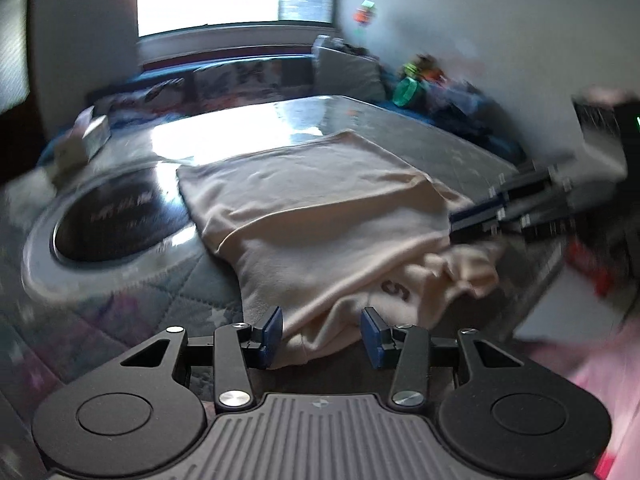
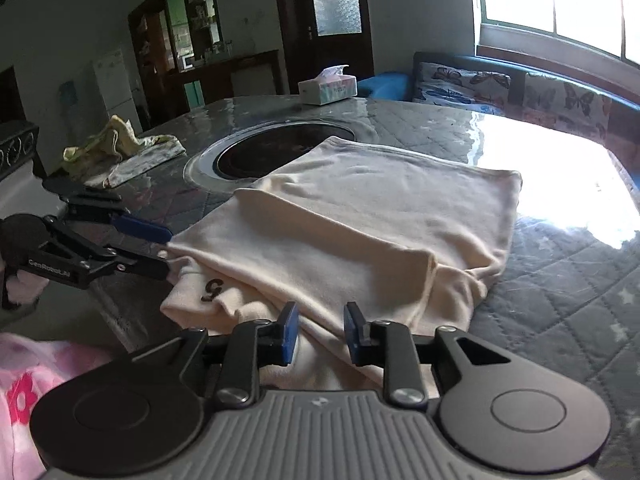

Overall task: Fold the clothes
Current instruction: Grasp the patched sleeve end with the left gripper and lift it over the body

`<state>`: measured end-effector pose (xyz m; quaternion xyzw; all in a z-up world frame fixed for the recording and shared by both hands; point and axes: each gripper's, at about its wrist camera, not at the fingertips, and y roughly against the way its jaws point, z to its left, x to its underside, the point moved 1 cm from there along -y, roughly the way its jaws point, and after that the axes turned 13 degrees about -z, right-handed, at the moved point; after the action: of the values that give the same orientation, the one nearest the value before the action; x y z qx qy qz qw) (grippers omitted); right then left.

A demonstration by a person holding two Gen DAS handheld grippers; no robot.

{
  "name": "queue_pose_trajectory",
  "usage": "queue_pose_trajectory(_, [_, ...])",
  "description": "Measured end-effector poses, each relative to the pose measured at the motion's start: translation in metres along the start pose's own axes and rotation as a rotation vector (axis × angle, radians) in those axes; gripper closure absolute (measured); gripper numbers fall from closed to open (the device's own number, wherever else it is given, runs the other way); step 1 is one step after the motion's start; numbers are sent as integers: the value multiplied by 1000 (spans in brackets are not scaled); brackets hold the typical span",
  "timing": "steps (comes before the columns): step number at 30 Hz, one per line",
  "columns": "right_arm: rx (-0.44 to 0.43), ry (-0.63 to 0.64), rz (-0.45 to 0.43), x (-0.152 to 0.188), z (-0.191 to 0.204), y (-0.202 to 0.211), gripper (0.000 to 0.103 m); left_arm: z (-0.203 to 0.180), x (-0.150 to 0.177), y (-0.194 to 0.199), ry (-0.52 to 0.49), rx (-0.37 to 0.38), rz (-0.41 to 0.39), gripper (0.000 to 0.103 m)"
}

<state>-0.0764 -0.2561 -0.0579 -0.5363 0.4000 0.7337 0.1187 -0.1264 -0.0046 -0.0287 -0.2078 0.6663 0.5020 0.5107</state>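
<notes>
A cream garment (image 1: 320,208) (image 2: 360,216) lies folded on the quilted table, a dark "5" printed near its front edge. In the left wrist view my left gripper (image 1: 322,336) stands open, the bunched front edge of the garment lying loosely between its blue pads. It also shows in the right wrist view, where the left gripper (image 2: 164,250) sits at the garment's left corner. My right gripper (image 2: 320,332) is open over the near hem, with cloth between the pads but not pinched. The left wrist view has the right gripper (image 1: 472,224) blurred at the garment's right side.
A round dark hotplate (image 2: 280,152) (image 1: 120,220) is set into the table (image 2: 560,300) beyond the garment. A tissue box (image 2: 327,86) and a yellow cloth pile (image 2: 116,140) sit further off. A cushioned bench (image 2: 500,88) runs under the window. Pink flowered fabric (image 2: 24,392) is at the lower left.
</notes>
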Motion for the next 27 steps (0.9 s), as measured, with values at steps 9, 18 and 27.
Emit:
queue_pose_trajectory(9, [14, 132, 67, 3, 6, 23, 62, -44, 18, -9, -409, 30, -13, 52])
queue_pose_trajectory(18, [9, 333, 101, 16, 24, 33, 45, -57, 22, -20, -528, 85, -93, 71])
queue_pose_trajectory(27, [-31, 453, 48, 21, 33, 24, 41, -22, -12, -30, -241, 78, -121, 93])
